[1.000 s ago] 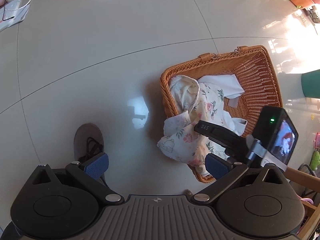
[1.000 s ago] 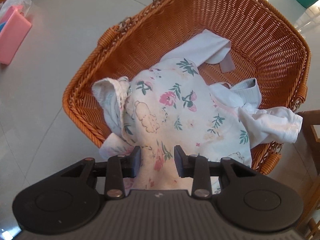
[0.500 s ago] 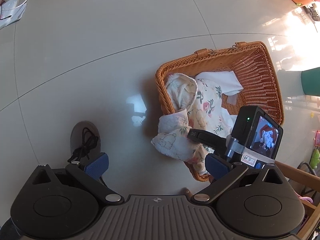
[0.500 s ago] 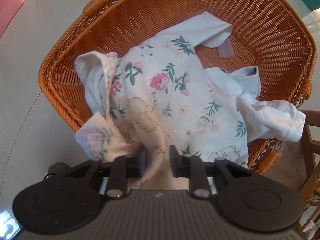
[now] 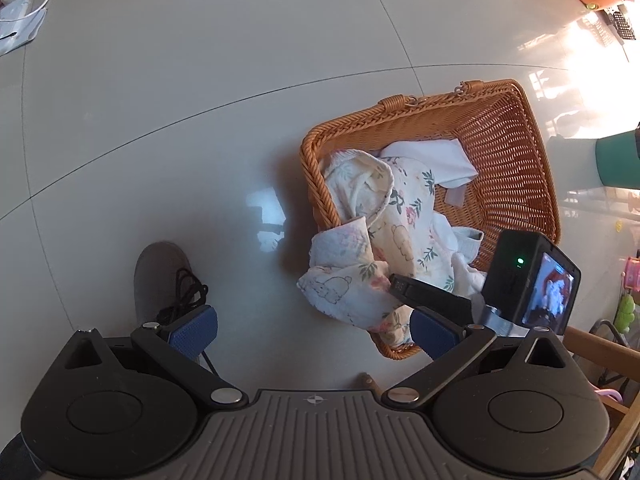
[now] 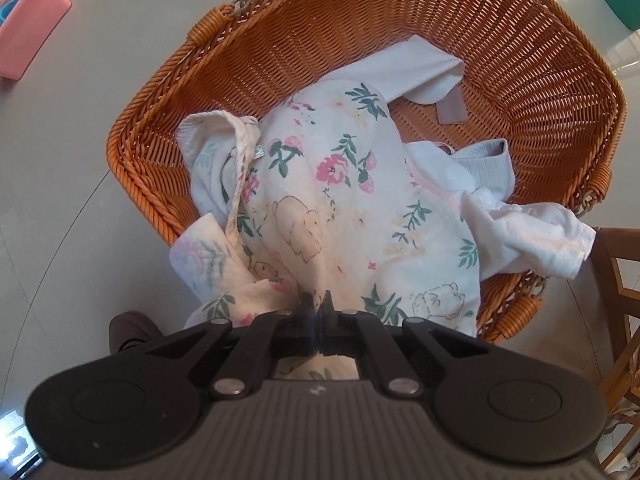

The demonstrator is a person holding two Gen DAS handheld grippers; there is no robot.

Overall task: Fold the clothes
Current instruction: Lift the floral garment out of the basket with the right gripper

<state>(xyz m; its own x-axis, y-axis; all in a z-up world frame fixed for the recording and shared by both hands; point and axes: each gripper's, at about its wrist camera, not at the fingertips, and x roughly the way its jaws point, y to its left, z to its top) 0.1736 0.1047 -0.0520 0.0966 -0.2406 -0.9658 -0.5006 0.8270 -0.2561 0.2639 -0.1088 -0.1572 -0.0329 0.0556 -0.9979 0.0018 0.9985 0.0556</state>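
Both views are lit by strong daylight entering from the upper right, where the glossy floor point(image 5: 168, 92) is blown out to white glare in the left wrist view and a pale window reflection is seen on the tiles beside the wicker basket point(image 5: 516, 168). A soft shadow is cast to the left of the basket, and the inside of its right wall point(image 6: 560, 92) is brightened by warm sun in the right wrist view. Straight tile joints are bent into arcs by the fisheye lenses, the edges are stretched, and the floral garment point(image 6: 352, 200) is rendered slightly soft close to the lens, while the rest is kept reasonably sharp.
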